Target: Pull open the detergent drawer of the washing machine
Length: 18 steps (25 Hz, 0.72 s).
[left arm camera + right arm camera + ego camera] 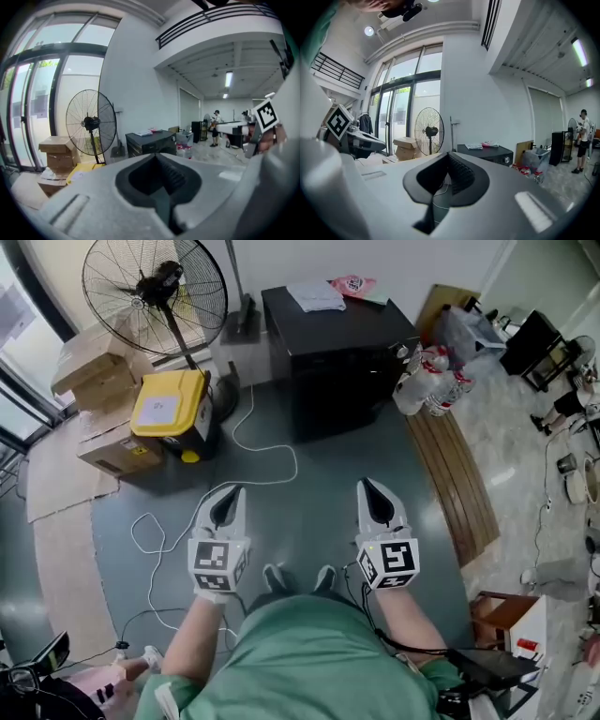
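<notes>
Left gripper (228,495) and right gripper (375,491), side by side, held low in front of the person and pointed ahead with a slight downward tilt. Jaws of each pressed fully together, nothing between them, both tools empty. Directly below, grey floor (319,512), with a white cable (267,451) looping across it just beyond the left tool. Straight ahead and well apart from both tools, the washing machine (342,343): dark, boxy, set against the far wall, with a folded cloth (315,296) and a pink packet (352,283) on its top and a knob (403,351) at the right end of its front. Detergent drawer not picked out at this range against the dark front; nothing seen jutting from that face, so probably shut. To the left of the machine, a standing fan (155,287), a yellow bin (169,404) and cardboard boxes (94,362); to the right, a bundle of bottles (431,381) and a wooden board (459,484) on the floor. Step in hand, as judged: the approach, before any contact. Next move: closing on the machine's front, finding the drawer's lip, parting one tool's jaws to take it, then a straight pull outward.
</notes>
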Available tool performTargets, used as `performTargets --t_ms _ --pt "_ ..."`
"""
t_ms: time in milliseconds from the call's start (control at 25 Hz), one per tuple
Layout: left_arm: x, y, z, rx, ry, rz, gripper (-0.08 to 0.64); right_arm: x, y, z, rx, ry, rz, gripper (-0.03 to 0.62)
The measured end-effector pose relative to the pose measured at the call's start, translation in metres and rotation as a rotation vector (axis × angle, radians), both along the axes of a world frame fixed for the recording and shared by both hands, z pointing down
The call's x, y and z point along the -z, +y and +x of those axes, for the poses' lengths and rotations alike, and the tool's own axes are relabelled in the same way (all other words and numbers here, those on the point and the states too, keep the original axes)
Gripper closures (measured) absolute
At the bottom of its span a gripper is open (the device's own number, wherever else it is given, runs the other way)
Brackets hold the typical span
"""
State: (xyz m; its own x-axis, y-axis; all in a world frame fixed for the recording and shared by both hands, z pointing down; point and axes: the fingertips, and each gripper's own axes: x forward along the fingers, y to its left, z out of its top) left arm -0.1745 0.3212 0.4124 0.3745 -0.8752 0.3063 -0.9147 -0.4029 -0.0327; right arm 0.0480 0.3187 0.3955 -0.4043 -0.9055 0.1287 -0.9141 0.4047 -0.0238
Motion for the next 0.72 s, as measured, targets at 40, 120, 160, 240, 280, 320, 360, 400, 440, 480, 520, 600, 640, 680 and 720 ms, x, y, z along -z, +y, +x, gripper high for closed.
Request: performTargets --t_ms 40,120,160,240,280,320,360,400,440,480,520,600,640,680,720 --pt "0.002 0.001 0.002 0.002 0.0 0.004 0.56 0.001 0.001 0.002 0.003 -0.008 0.002 0.591" --pt "0.007 0.002 0.009 0.008 0.004 0.017 0.56 0.005 0.0 0.01 0.001 -0.027 0.009 0.591" --pt "0.011 0.002 0.012 0.012 0.01 0.027 0.554 0.008 -0.001 0.016 -0.003 -0.034 0.012 0.591" --pt "0.02 0.001 0.019 0.025 0.024 0.056 0.514 0.012 -0.003 0.026 -0.002 -0.043 0.018 0.576" --pt "0.025 0.0 0.023 0.031 0.03 0.071 0.48 0.014 -0.004 0.031 0.001 -0.046 0.021 0.537" --pt "0.028 -0.001 0.028 0.036 0.036 0.083 0.443 0.016 -0.005 0.036 0.005 -0.047 0.023 0.488" --pt "0.032 -0.002 0.033 0.039 0.041 0.094 0.42 0.017 -0.006 0.042 0.008 -0.046 0.026 0.463" --pt "0.034 -0.002 0.039 0.041 0.044 0.101 0.409 0.018 -0.006 0.049 0.011 -0.045 0.029 0.463" --pt "0.037 -0.001 0.046 0.041 0.045 0.107 0.408 0.019 -0.006 0.055 0.014 -0.044 0.033 0.463" --pt "0.039 0.0 0.054 0.04 0.044 0.111 0.408 0.021 -0.006 0.062 0.018 -0.042 0.036 0.463" --pt "0.041 0.0 0.061 0.04 0.041 0.114 0.408 0.022 -0.007 0.069 0.023 -0.041 0.039 0.463" --pt "0.044 0.003 0.076 0.041 0.035 0.116 0.408 0.025 -0.007 0.082 0.031 -0.044 0.044 0.463" --pt "0.044 0.004 0.083 0.042 0.032 0.116 0.408 0.025 -0.008 0.088 0.033 -0.047 0.046 0.463" --pt "0.043 0.005 0.089 0.043 0.028 0.114 0.408 0.025 -0.008 0.094 0.034 -0.05 0.046 0.462" --pt "0.042 0.007 0.094 0.044 0.025 0.111 0.408 0.024 -0.009 0.099 0.036 -0.054 0.045 0.463"
